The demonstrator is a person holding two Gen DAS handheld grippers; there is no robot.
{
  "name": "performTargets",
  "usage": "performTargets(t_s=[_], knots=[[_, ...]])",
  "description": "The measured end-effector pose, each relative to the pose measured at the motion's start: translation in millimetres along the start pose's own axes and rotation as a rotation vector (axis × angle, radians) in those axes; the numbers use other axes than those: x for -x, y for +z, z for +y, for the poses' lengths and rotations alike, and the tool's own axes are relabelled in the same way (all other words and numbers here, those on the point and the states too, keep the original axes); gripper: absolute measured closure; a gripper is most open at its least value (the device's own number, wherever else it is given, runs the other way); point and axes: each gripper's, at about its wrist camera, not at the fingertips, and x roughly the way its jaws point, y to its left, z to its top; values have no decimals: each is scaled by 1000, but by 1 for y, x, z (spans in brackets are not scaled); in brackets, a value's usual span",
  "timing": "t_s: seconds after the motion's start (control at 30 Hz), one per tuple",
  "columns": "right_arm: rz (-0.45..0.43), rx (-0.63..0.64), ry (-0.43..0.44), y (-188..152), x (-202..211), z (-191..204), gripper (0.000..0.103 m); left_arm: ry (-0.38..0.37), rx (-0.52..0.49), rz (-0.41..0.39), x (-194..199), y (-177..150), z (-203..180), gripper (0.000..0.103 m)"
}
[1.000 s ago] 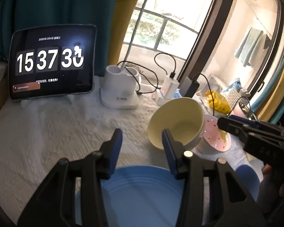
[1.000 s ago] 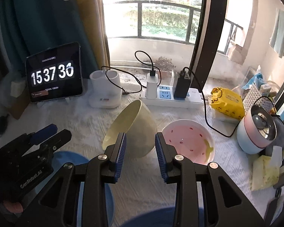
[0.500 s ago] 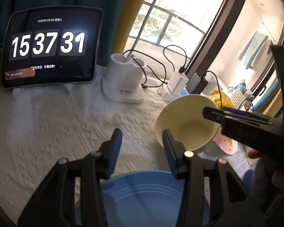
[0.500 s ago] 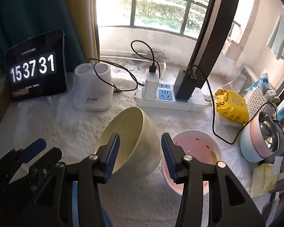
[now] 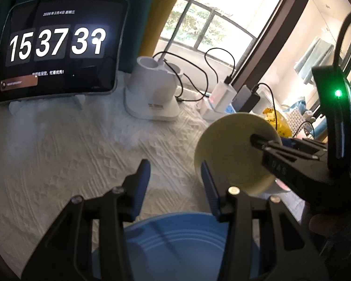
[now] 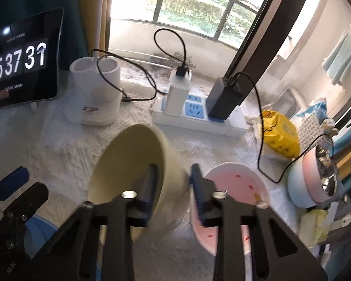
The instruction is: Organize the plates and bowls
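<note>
Left: your left gripper [image 5: 175, 182] is part open and holds nothing, above the blue plate [image 5: 175, 243] | Middle: the yellow bowl [image 6: 138, 178] lies tipped; your right gripper [image 6: 173, 187] is closing on its wall | Right: the pink bowl [image 6: 236, 187] touches it

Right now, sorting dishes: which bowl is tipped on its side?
The yellow bowl, its wall between the closing right gripper fingers; the pink bowl beside it sits upright.

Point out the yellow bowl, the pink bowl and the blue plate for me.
yellow bowl [image 6: 128, 161]: right wrist view, on its inner wall.
pink bowl [image 6: 236, 182]: right wrist view, on its inside bottom.
blue plate [image 5: 175, 245]: left wrist view, on its flat face.
</note>
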Motion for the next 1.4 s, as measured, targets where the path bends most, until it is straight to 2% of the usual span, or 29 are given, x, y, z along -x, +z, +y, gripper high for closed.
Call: performTargets(t_s=[0.03, 0.23, 0.37, 0.53, 0.6, 0.8, 1.1, 1.17, 1.23, 1.33, 1.4], knots=[[-5, 4, -4, 1, 0, -1, 87, 0, 0, 1, 0, 0, -1, 56], [-7, -14, 37, 0, 0, -8, 87, -6, -12, 7, 1, 3, -4, 56], [9, -74, 100, -1, -3, -18, 88, -4, -19, 10, -1, 5, -7, 56], [49, -156, 219, -1, -7, -25, 88, -4, -39, 39, -8, 4, -15, 56], [59, -173, 238, -2, -8, -25, 88, 0, -43, 51, -12, 4, -18, 56], [81, -207, 260, -2, -13, -30, 88, 29, -41, 142, -34, 3, -24, 56], [139, -259, 277, -7, -26, -43, 88, -15, -18, 258, -63, -2, -30, 57], [133, -260, 286, -7, -25, -43, 88, -19, -30, 248, -63, -2, -32, 69], [120, -249, 283, -6, -22, -41, 88, -3, -58, 235, -61, -3, -39, 71], [116, -247, 273, -6, -20, -41, 88, -5, -37, 225, -61, -2, -34, 77], [111, -257, 283, -6, -19, -41, 89, -9, -35, 209, -58, 0, -33, 77]])
